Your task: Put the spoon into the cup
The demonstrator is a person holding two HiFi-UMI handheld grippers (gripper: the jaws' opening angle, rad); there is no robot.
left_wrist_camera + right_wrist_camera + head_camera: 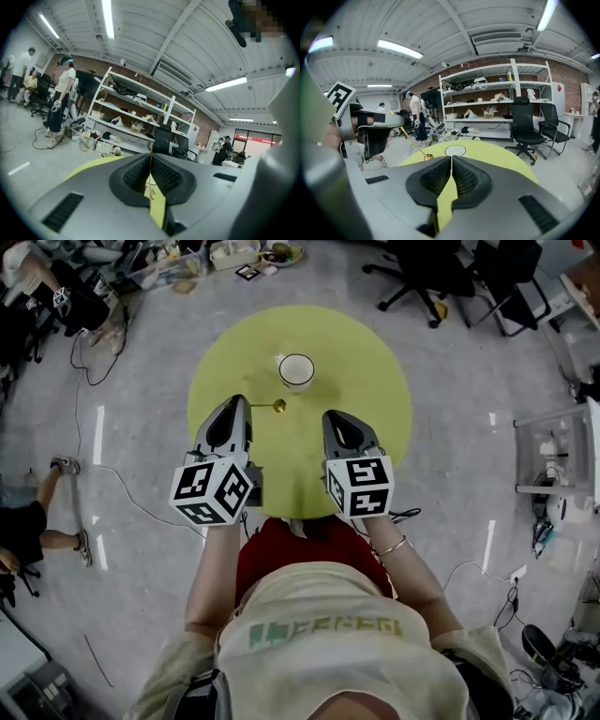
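The left gripper (pixel 240 407) pinches the spoon (pixel 269 406) by its handle, with the bowl near the cup (pixel 296 371). The cup stands toward the far edge of the table (pixel 375 399). The right gripper (pixel 335 420) is pressed together, holding nothing

Shiny metal spoon (pixel 266 406), glossy cup (pixel 296 386)
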